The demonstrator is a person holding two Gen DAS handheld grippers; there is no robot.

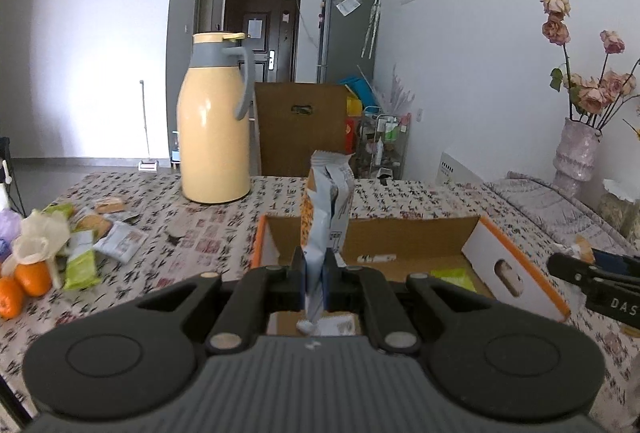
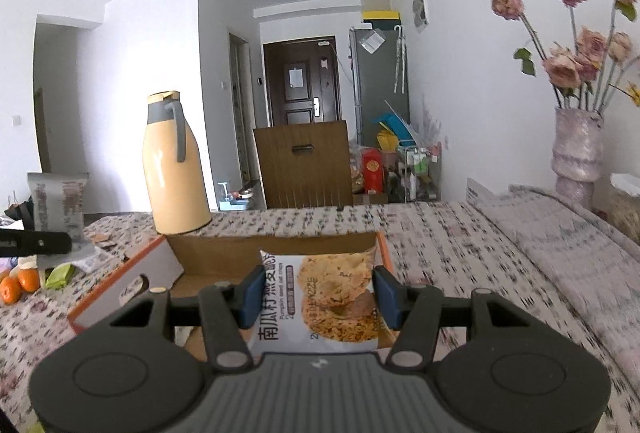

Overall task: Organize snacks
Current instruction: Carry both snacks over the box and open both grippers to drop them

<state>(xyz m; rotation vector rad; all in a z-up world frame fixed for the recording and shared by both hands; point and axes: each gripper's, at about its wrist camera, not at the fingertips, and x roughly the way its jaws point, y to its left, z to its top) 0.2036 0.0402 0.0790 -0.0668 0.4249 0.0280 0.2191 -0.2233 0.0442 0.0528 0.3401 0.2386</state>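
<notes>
L gripper (image 1: 314,283): jaws clamped edge-on on a thin snack pack (image 1: 326,211). The pack stands upright, long axis vertical, poking up and fwd from the pads. R gripper (image 2: 314,297): jaws part-open but pressing both side edges of a flat oat-crisp pack (image 2: 320,303), held face-up, long axis running fwd away from the camera.

Key relation: the box (image 1: 516,273) lies just ahead of and below both grippers, open top up, long axis across the view. From the L gripper, it sits straight ahead and spreads to the R; from the R gripper, straight ahead and spreads to the L. Both packs appear to hang over its near part already, so my read is neither arm has far to go; R looks a bit more centred over the opening. Next move is likely a short lower-and-release; the upright L pack may need tipping flat to fit with the packs already lying inside.

Farther out: loose packs (image 1: 116,241) and oranges (image 1: 24,285) sit well L of the L gripper on the table (image 1: 208,229). A flask (image 1: 214,121) stands beyond the box, to the L. Vase (image 2: 576,157) far R.
</notes>
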